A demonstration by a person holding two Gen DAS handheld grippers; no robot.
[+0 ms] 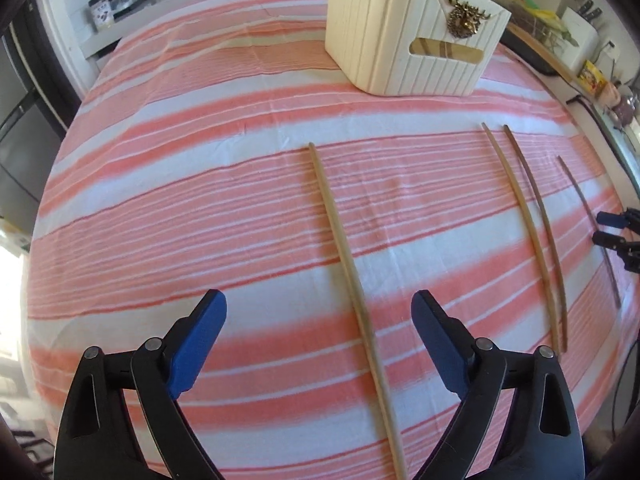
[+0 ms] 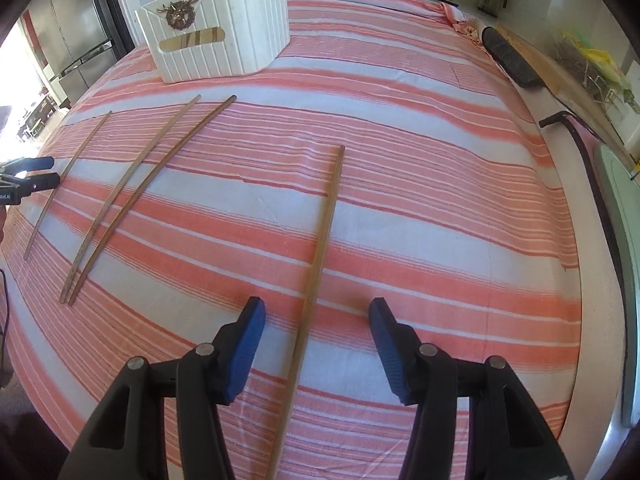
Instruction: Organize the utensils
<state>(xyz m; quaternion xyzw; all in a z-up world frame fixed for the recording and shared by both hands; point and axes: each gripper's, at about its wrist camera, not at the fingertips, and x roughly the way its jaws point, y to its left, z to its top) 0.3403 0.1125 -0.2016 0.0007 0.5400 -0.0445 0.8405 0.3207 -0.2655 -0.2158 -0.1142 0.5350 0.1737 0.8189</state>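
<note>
Both grippers hang wide open, gripping nothing: the left gripper (image 1: 318,344) and the right gripper (image 2: 316,344) each straddle a chopstick (image 1: 352,276) (image 2: 320,248) well short of the white caddy (image 1: 404,36).

Table under a coral-and-white striped cloth (image 1: 200,200), cream ribbed caddy (image 1: 400,40) at the frame's top, four thin wooden sticks lying flat, one at centre (image 1: 344,256), a touching pair (image 1: 536,232) and a darker one (image 1: 588,216) at right

left claw (image 1: 319,326) – spread wide | right claw (image 2: 317,322) – spread wide
</note>
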